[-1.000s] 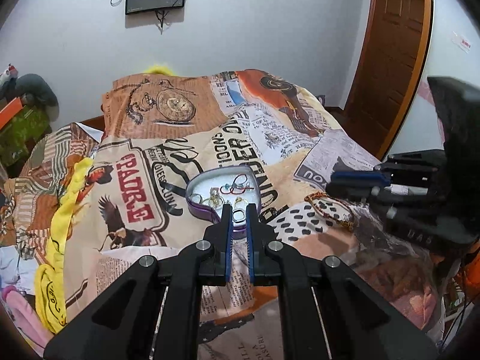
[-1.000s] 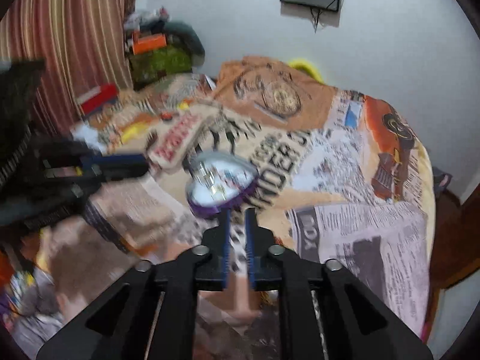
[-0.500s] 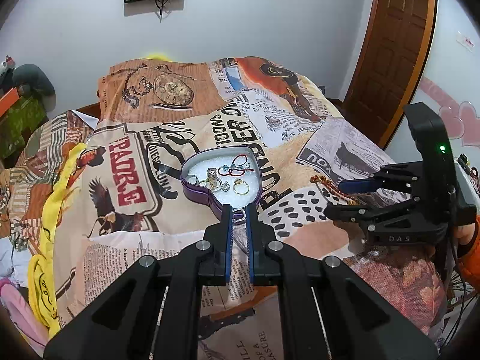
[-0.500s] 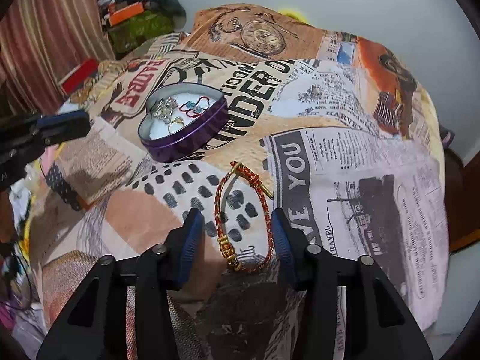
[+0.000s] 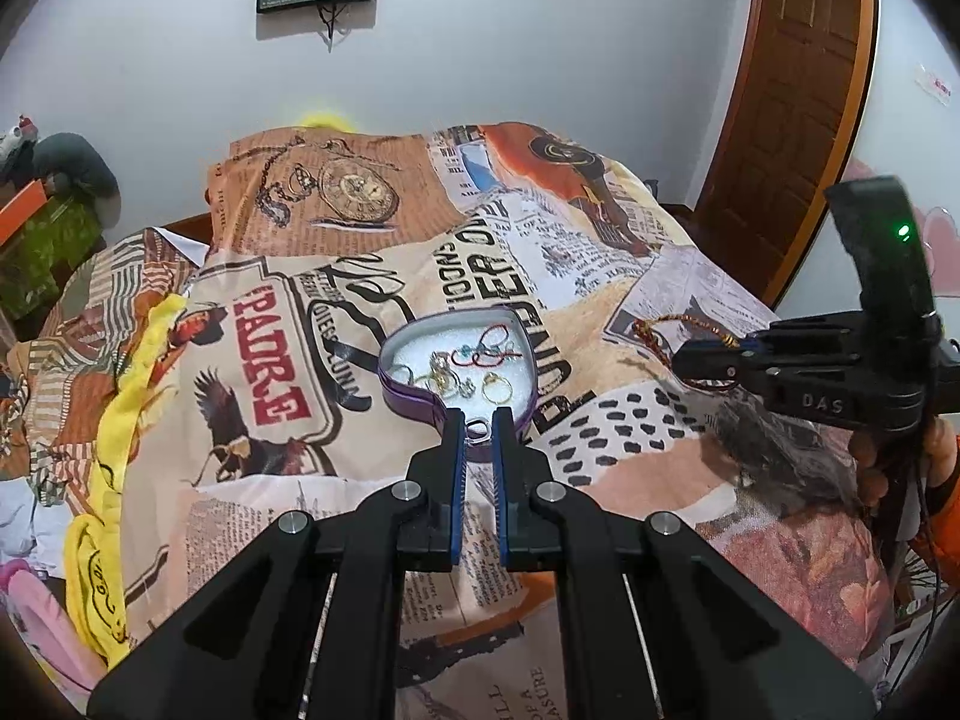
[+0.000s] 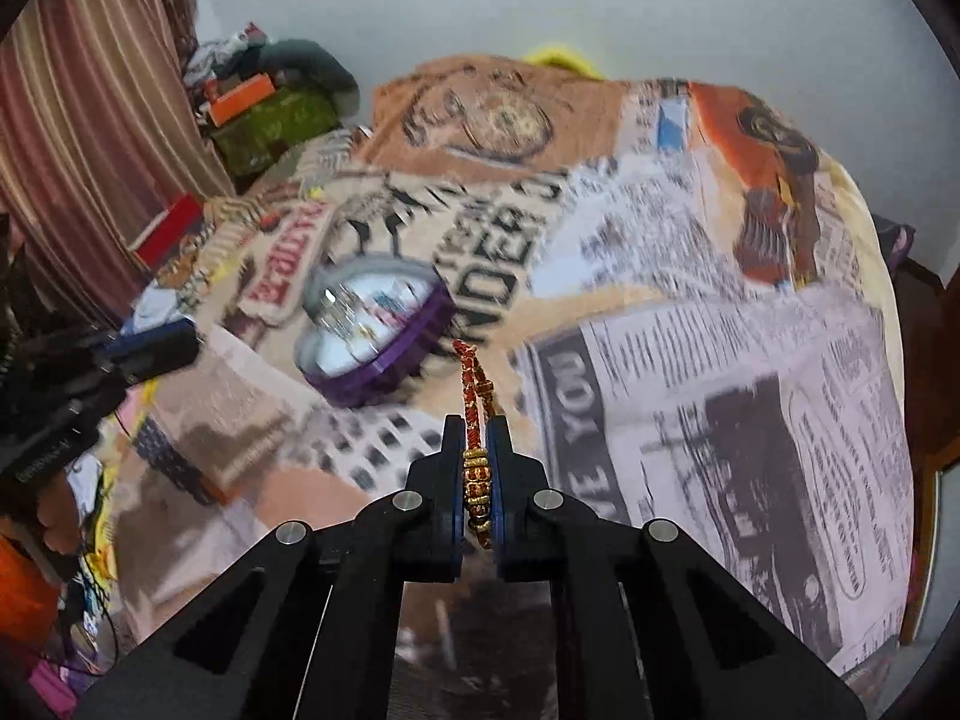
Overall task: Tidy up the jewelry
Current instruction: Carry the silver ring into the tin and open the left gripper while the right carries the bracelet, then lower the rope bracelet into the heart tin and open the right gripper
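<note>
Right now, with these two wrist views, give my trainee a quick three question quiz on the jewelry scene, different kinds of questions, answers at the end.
1. True or false: the right tool is shut on the red and gold bracelet.
2. Multiple choice: the heart-shaped tin is A) lidded, B) open with rings inside, C) upside down.
3. Fill in: the left tool sits just in front of the tin's ______ end.

Key: 1 true. 2 B; a gold ring and other pieces lie on its white lining. 3 pointed; whether the tool touches the tin cannot be told.
</note>
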